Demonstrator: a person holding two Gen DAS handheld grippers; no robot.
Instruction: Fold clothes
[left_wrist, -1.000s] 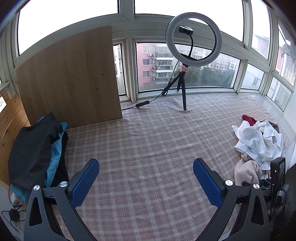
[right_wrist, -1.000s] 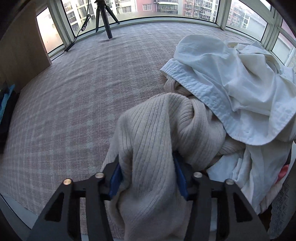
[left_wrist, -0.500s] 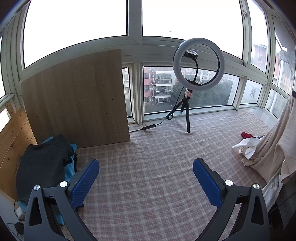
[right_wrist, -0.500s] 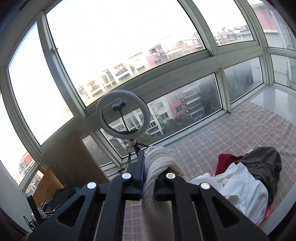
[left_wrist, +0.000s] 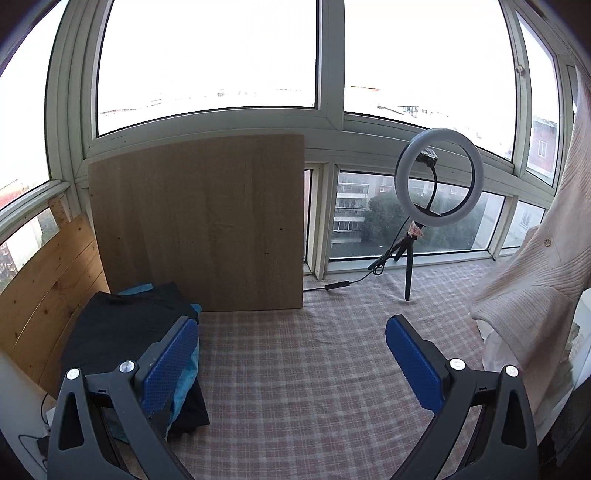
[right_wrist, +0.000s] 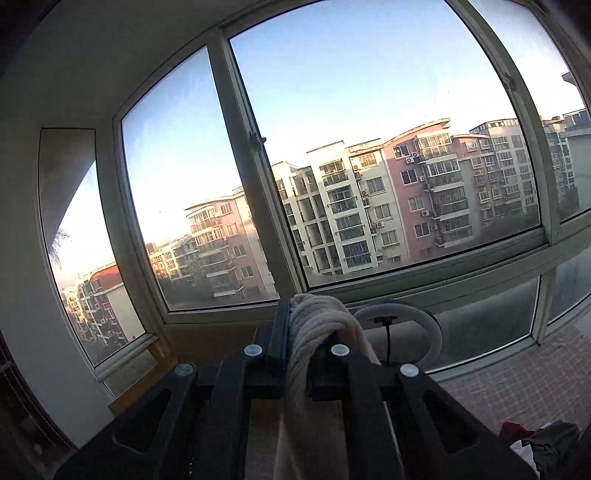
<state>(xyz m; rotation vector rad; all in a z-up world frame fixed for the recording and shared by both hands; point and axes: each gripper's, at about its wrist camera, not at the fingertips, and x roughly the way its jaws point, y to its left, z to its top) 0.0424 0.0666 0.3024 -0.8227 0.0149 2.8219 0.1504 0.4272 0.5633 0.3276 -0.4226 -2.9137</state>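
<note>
Two hand-held grippers in play. At far left, dark folded clothes (left_wrist: 122, 332) stacked on the checked cloth (left_wrist: 295, 369) before a leaning wooden board (left_wrist: 207, 221). Next, left hand-held gripper (left_wrist: 291, 356) with blue pads spread wide apart, nothing between them. Further right, a ring light (left_wrist: 439, 177) on its tripod by the window. At far right, cream knit sweater (left_wrist: 535, 266) hanging high, well right of the left gripper, bunched top (right_wrist: 314, 332) clamped tight in the closed right hand-held gripper (right_wrist: 295, 325), the rest draping below.
</note>
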